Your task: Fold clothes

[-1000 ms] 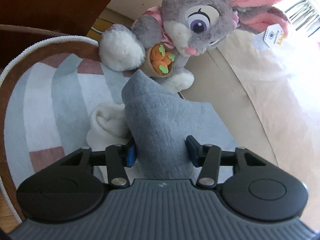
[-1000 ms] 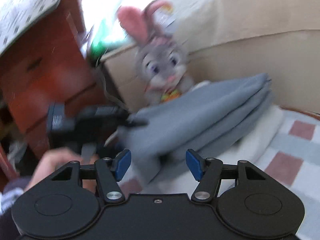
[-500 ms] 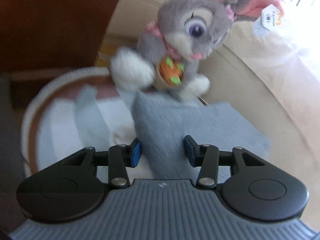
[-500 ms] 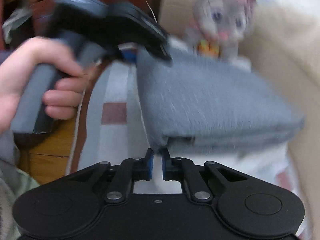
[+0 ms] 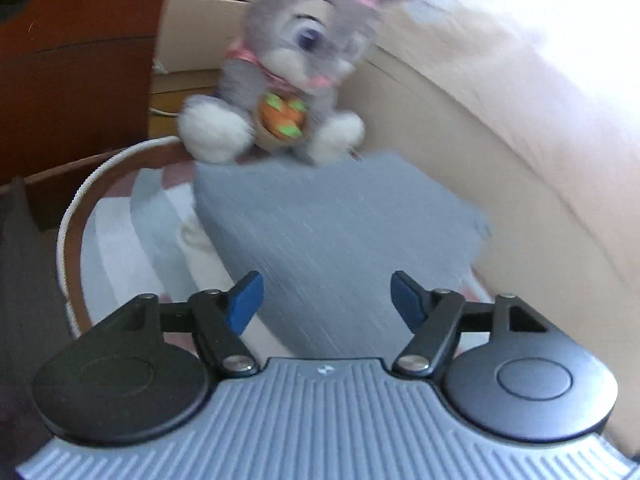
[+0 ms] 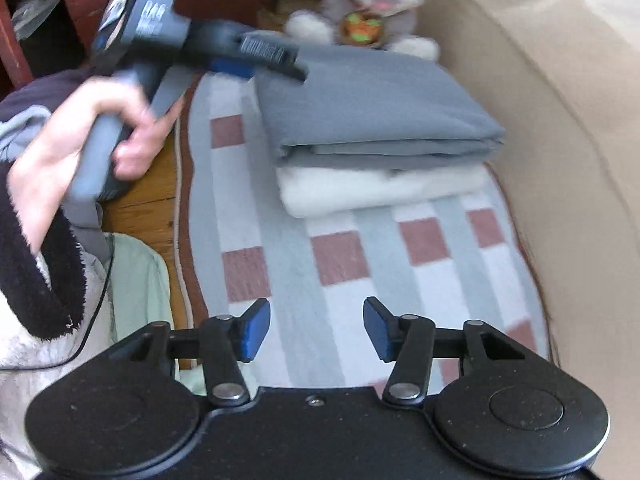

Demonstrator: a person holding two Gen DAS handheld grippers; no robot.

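Note:
A folded grey garment [image 6: 368,104] lies flat on a folded white garment [image 6: 380,188], both on a checked blanket [image 6: 320,260]. In the left wrist view my left gripper [image 5: 326,300] hovers over the near edge of the grey garment [image 5: 332,220]. Its jaws are opening and its pads stand clear of the cloth. The right wrist view shows that left gripper [image 6: 272,60] above the stack's far left corner, held by a hand [image 6: 80,140]. My right gripper [image 6: 316,328] hangs above the blanket in front of the stack. Its jaws are opening with nothing between them.
A grey plush rabbit [image 6: 372,8] sits just behind the stack against the beige sofa back [image 6: 560,120]. The blanket's brown edge [image 6: 184,200] runs along the left, with wooden floor [image 6: 140,208] and red-brown furniture [image 5: 80,60] beyond. A pale green cloth [image 6: 136,288] lies at lower left.
My left gripper has let go of the grey garment, spread its jaws and lifted back. The garment now lies flat on the white one. My right gripper shut, then spread and rose away from the stack.

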